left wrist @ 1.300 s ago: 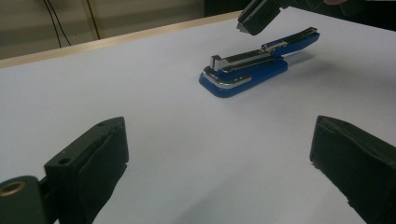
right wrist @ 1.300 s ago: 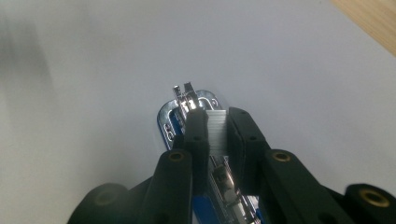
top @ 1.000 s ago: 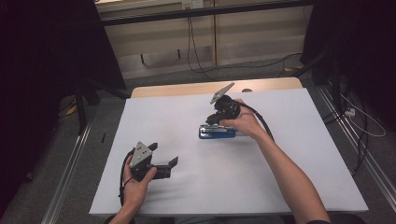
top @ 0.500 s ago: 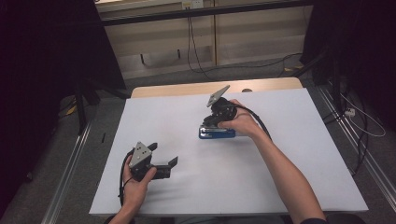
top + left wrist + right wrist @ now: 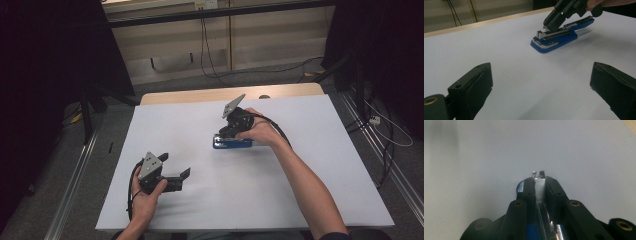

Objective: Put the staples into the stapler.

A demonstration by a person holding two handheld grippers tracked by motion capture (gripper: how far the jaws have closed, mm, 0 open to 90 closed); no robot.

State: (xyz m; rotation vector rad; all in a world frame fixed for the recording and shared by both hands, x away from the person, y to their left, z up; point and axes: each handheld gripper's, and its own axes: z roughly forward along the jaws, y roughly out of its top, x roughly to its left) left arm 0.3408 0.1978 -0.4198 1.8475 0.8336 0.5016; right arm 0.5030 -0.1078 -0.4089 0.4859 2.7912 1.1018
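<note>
Presently, a blue stapler [image 5: 232,143] lies flat on the white counter [image 5: 300,200], just right of the centre of the high view. The right tongs [image 5: 226,134] come down onto it from the upper right, held by the right hand [image 5: 257,131], whose forearm runs down to the lower right corner of the frame. A grey three-cornered plate [image 5: 233,105] stands tilted above those tongs.

In the right gripper view, the right tongs [image 5: 541,178] are pressed together on a strip of silver staples [image 5: 540,190], which sits between the two black jaws in the centre of the frame. The metal channel of the stapler [image 5: 543,230] runs along the lower centre beneath them, with a sliver of blue at the left of the jaws.

In the left gripper view, the stapler [image 5: 556,37] appears at the upper centre right, its top arm raised at the far end and its chrome front facing the lower left. The right tongs [image 5: 549,24] bear on the staple channel from the upper right.

The left tongs [image 5: 176,169] rest low at the lower left of the high view, held by the left hand [image 5: 147,197], well apart from the stapler. Their jaws stand wide apart, with bare counter between them, as the left gripper view confirms at its lower left and lower right corners [image 5: 541,87].

A wooden edge [image 5: 200,95] of the counter shows along the far side.
</note>
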